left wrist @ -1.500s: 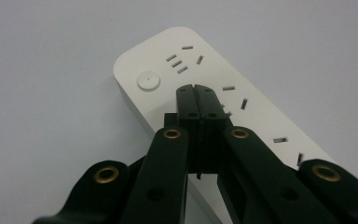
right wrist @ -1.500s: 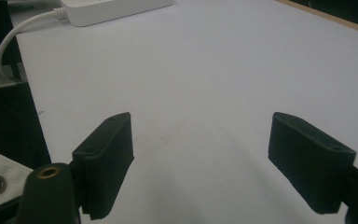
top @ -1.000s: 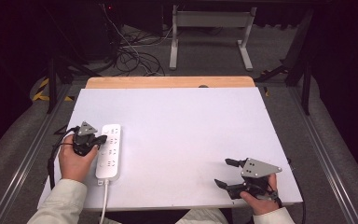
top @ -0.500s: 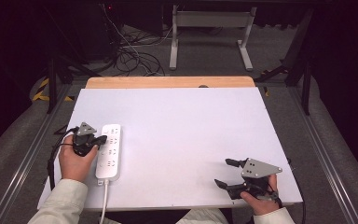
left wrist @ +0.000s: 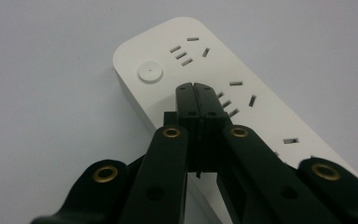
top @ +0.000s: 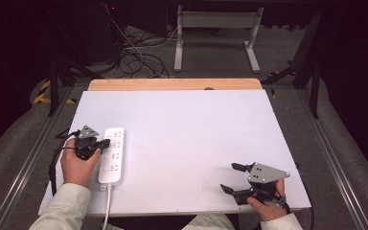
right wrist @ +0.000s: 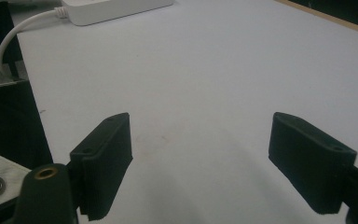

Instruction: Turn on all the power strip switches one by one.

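Strip (top: 113, 155), white, lies on the near-left part of the tabletop (top: 187, 129), long axis running front to back, its cord (top: 107, 211) leaving the near end over the tabletop edge. Near right: right hand-held gripper (top: 230, 178) low over bare tabletop, jaws standing wide apart, nothing between them; right gripper view shows both pads (right wrist: 105, 156) clear of the surface ahead, strip (right wrist: 116, 9) and cord (right wrist: 16, 35) far off at the top left. Near left: left hand-held gripper (top: 106, 143) beside the strip, tips over its left edge. Left gripper view: jaws pressed together, nothing between them, tips (left wrist: 195, 93) over the strip's (left wrist: 261, 112) top face among the socket slots, just short of the round button (left wrist: 150, 73). Whether tips touch the face: cannot tell. Far edge: bare wood band (top: 172, 84) of the tabletop.
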The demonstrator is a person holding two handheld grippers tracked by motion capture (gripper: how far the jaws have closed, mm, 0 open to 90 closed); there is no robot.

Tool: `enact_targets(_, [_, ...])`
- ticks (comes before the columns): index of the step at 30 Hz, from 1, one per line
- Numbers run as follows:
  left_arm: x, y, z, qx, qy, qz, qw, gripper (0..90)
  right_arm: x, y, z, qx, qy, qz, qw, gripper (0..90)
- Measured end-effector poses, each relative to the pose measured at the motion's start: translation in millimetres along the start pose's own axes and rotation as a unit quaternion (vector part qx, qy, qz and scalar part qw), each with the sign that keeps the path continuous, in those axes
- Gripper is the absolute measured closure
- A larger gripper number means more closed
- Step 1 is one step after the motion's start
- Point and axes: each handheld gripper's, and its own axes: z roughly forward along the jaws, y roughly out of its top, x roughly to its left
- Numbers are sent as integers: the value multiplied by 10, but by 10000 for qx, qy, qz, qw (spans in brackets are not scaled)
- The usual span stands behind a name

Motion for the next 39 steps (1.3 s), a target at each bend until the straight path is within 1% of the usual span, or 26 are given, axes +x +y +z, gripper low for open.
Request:
enact_targets(1, [5,3,3,17,30,31,10000,900,1,2,-2,3,-7,-7,10000,222])
enact_targets(3, [5,-2,4,-9,21,28,10000,900,2,2,-2,-4,-3,-4,10000,222])
enact_targets(4, [-6,4,4,13,46,11,10000,900,3,2,-2,2,-8,-7,10000,222])
enact_targets(5, [-22,16,3,45,68,47,10000,900,3,1,-2,-5,-1,-5,10000,222])
enact_targets(6, [-55,35,0,109,152,162,9997,900,1,0,-2,-5,-3,-4,10000,222])
enact_targets(8, [-105,91,-44,149,263,333,9990,900,-4,-3,-4,-16,1,19,10000,222])
enact_targets(9, [-119,111,-72,50,271,339,9990,900,-8,-5,-3,-9,1,26,10000,222])
enact_targets(10, [-114,144,-123,-111,273,334,9990,900,-14,-10,4,-3,0,42,10000,222])
enact_targets(12, [-85,220,-228,-392,114,179,9990,900,-25,-12,23,24,3,70,10000,221])
enact_targets(14, [-64,267,-278,-515,72,148,9985,900,-25,-11,26,28,4,70,10000,221])
enact_targets(15, [-54,280,-277,-541,39,122,9985,900,-22,-10,29,31,6,65,10000,221])
enact_targets(17, [-17,286,-252,-513,-7,102,9986,900,-17,-10,27,45,-11,60,10000,221])
enact_targets(20, [55,274,-208,-508,-53,-37,9987,900,-19,-11,20,21,-6,65,10000,221])
enact_targets(22, [95,274,-189,-534,-80,-87,9985,900,-17,-11,21,27,1,69,10000,221])
enact_targets(25, [130,285,-148,-525,-84,-78,9986,900,-21,-14,24,35,-1,78,10000,221])
enact_targets(28, [164,294,-84,-486,-35,-14,9988,900,-24,-15,24,35,-2,84,10000,220])
enact_targets(30, [186,293,-44,-477,-6,-17,9989,900,-21,-15,27,30,7,86,10000,220])
enact_targets(33, [218,285,18,-421,3,-118,9990,900,-20,-16,31,41,11,89,10000,220])
enact_targets(37, [214,279,67,-328,29,-68,9994,900,-23,-18,30,50,17,91,9999,220])
enact_targets(39, [223,276,85,-297,54,-75,9995,900,-24,-19,31,45,13,93,9999,220])
